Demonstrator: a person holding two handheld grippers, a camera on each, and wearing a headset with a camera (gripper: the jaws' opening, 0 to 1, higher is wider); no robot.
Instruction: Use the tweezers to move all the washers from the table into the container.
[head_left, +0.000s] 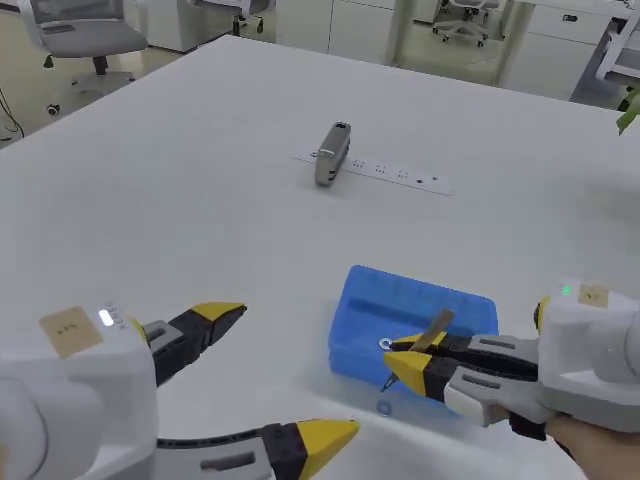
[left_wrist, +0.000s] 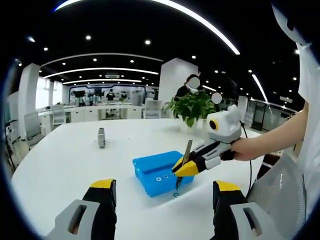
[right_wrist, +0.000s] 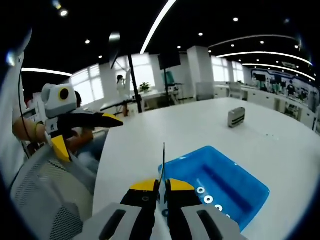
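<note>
A blue container (head_left: 415, 298) stands on the white table, with several washers (right_wrist: 209, 199) on its floor. One small washer (head_left: 384, 407) lies on the table just in front of the container's near wall. My right gripper (head_left: 398, 362) is shut on the tweezers (head_left: 436, 327) at that near wall. In the right gripper view the tweezers (right_wrist: 163, 162) stick up between the closed jaws of the right gripper (right_wrist: 161, 186). In the left gripper view the tweezers (left_wrist: 183, 162) point down toward the container (left_wrist: 150, 167). My left gripper (head_left: 300, 369) is open and holds nothing, left of the container.
A grey oblong device (head_left: 332, 153) stands at the table's far middle on a flat white strip (head_left: 395, 173). Office chairs and desks ring the table. People stand behind a potted plant (left_wrist: 192, 107) in the background.
</note>
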